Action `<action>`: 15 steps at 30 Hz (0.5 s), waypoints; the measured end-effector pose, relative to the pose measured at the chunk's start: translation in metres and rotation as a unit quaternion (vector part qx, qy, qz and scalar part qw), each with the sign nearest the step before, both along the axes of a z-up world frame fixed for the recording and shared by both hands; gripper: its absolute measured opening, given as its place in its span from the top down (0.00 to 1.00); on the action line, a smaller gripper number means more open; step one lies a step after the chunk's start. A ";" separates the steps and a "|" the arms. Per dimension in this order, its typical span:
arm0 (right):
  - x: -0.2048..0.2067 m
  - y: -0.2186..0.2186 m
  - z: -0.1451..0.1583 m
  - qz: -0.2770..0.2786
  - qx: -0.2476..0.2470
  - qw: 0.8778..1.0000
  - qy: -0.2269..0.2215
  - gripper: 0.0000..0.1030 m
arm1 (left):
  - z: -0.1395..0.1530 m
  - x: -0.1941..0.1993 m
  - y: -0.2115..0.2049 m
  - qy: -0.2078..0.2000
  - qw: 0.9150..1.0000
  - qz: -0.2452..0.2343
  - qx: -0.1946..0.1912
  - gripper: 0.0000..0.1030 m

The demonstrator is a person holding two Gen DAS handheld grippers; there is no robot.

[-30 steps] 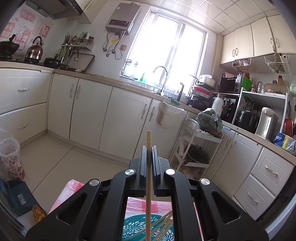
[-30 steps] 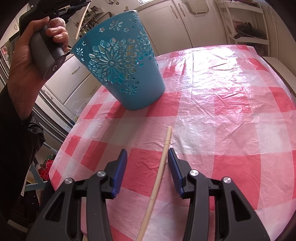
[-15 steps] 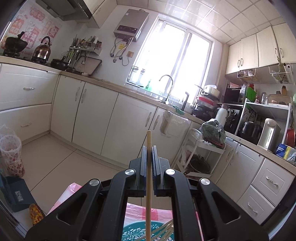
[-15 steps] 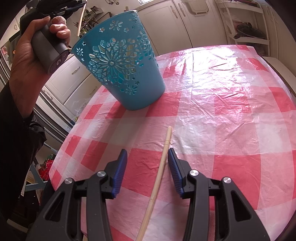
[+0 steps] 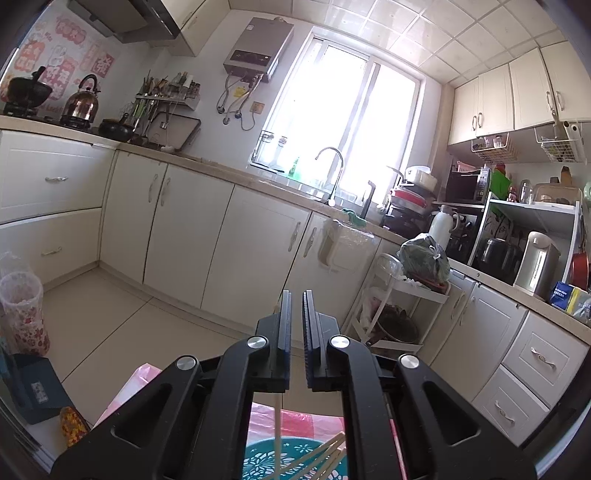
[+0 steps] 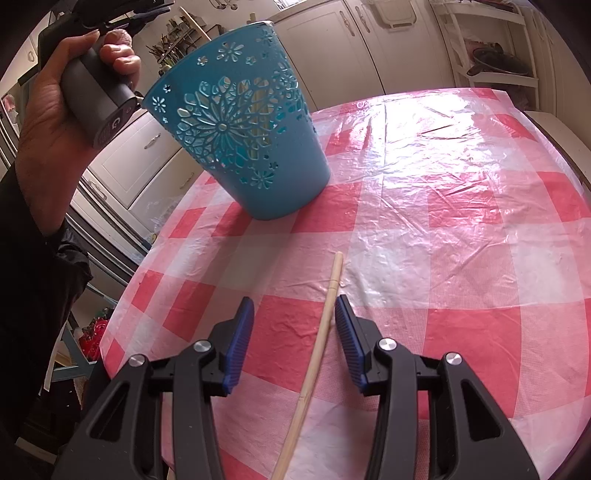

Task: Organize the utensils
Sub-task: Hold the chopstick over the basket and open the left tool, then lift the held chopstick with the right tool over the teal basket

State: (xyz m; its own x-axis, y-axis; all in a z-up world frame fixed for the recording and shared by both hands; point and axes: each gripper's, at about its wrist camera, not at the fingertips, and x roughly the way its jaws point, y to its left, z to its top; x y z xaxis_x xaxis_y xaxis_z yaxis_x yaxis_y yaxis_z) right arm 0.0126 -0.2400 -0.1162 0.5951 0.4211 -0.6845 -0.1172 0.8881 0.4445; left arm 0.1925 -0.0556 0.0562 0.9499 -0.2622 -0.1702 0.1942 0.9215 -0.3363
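A blue cut-out holder [image 6: 243,147] stands on the red-and-white checked tablecloth [image 6: 461,229]. My left gripper [image 5: 296,306] hangs above the holder's rim [image 5: 291,454]; its jaws stand slightly apart and hold nothing. A chopstick [image 5: 277,428] drops just below them into the holder, beside several others [image 5: 325,454]. In the right wrist view the left gripper's jaws [image 6: 147,14] show above the holder. My right gripper [image 6: 295,314] is open, low over the cloth, with a chopstick [image 6: 317,362] lying between its fingers, close to the right one.
White kitchen cabinets [image 5: 192,236] and a sink counter run behind the table. A white trolley [image 5: 399,306] stands at the right. A dark box [image 5: 33,387] and a patterned bin [image 5: 24,310] sit on the floor at the left. The table edge [image 6: 554,136] curves on the right.
My left gripper has opened slightly and let go of its chopstick, which has slid down into the holder. The right gripper and its chopstick have not moved.
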 end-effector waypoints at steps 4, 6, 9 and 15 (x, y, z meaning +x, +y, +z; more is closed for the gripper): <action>0.000 0.002 0.001 0.000 0.000 1.000 0.000 0.56 | -0.003 -0.003 -0.004 0.016 0.999 -0.010 0.027 0.95; 0.000 0.002 0.001 0.000 0.000 1.000 0.000 0.56 | -0.005 -0.007 -0.007 0.025 0.998 -0.014 0.047 0.95; 0.000 0.002 0.001 0.000 0.000 1.000 0.000 0.56 | -0.007 -0.019 -0.002 0.034 0.997 -0.014 0.061 0.95; -0.003 0.003 0.002 0.000 -0.015 1.000 0.002 0.56 | -0.008 -0.063 0.035 0.044 0.997 0.021 0.066 0.75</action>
State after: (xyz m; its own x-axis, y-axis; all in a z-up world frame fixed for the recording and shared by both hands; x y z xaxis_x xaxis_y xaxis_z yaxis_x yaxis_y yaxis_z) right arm 0.0094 -0.2373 -0.1141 0.5920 0.4004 -0.6995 -0.1144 0.9008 0.4188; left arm 0.1299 -0.0205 0.0480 0.9397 -0.1917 -0.2834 0.1287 0.9655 -0.2264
